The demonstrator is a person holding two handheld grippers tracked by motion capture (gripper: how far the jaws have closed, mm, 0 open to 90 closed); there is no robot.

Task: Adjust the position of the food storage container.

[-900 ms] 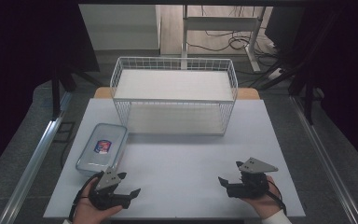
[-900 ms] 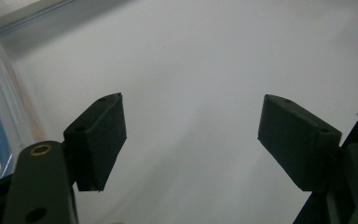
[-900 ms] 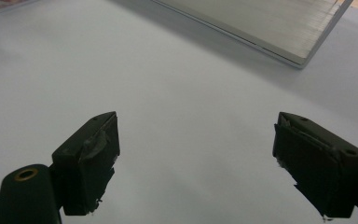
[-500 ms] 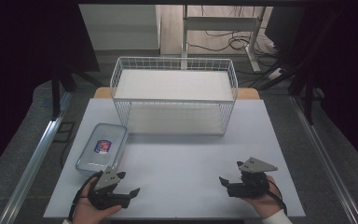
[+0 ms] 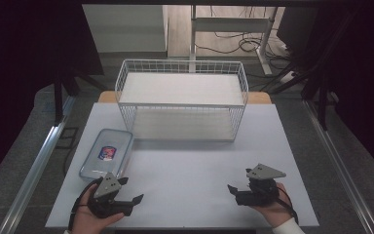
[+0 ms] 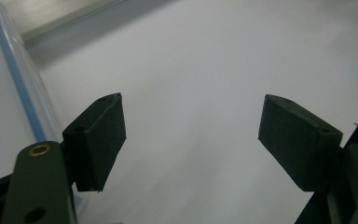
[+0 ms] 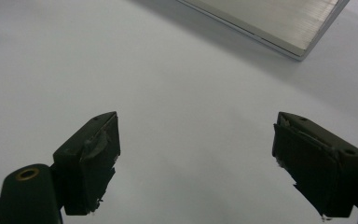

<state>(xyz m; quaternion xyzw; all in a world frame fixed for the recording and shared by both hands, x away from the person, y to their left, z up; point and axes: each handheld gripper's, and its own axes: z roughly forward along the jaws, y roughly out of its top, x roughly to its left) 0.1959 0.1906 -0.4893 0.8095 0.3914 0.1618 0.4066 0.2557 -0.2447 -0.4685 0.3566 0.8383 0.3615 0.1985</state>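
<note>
High view: left tongs [image 5: 135, 201] and right tongs [image 5: 232, 189] rest low on the tabletop [image 5: 190, 165], both spread wide, nothing between them. Lidded clear container [image 5: 106, 153] lies just beside the left tongs, its contents unclear. White wire basket [image 5: 182, 100] stands beyond, nothing blocking.

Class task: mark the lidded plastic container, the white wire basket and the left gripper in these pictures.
lidded plastic container [image 5: 106, 155]: high view, on its clear lid beside the label.
white wire basket [image 5: 182, 124]: high view, on its front wire wall.
left gripper [image 5: 135, 203]: high view, between its open fingertips.
</note>
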